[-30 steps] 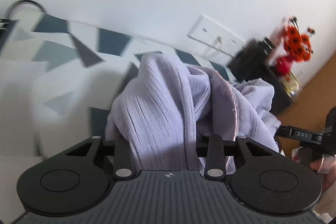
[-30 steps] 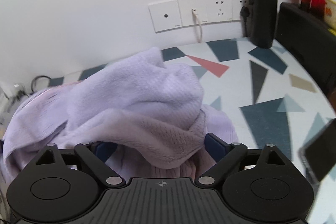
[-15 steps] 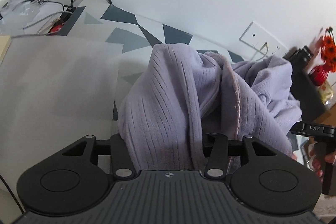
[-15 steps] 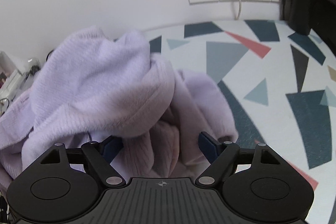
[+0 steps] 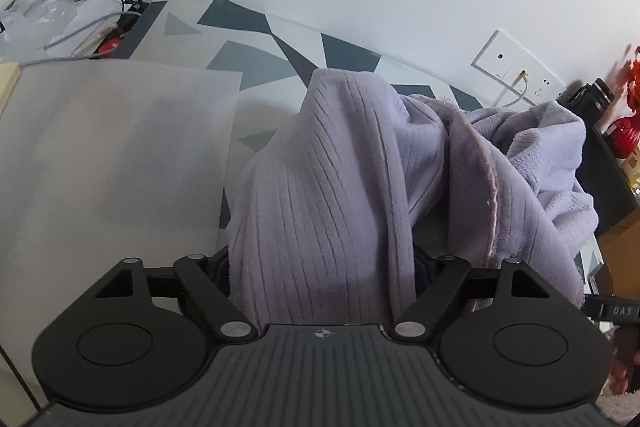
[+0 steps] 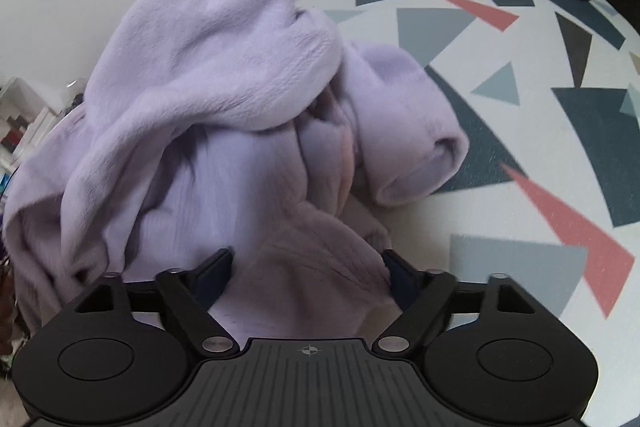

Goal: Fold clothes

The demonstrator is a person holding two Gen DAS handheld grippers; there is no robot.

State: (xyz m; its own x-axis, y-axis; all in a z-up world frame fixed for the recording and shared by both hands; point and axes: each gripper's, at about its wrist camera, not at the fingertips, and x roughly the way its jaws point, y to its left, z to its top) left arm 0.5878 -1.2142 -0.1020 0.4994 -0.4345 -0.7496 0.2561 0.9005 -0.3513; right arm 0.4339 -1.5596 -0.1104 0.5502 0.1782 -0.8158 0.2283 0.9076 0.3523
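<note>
One lilac garment (image 5: 332,187) (ribbed, fleecy), clamped by both left tongs (image 5: 322,263) and right tongs (image 6: 308,267).

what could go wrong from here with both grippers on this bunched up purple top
1. The lilac garment hangs in a thick bunch between the left gripper fingers; extra layers may be caught, so the fold could come out lumpy.
2. The right gripper holds another wad, with a rolled sleeve trailing on the patterned table; it may drag or tuck under.
3. The black bottle stands close enough for swinging fabric to tip it.
</note>
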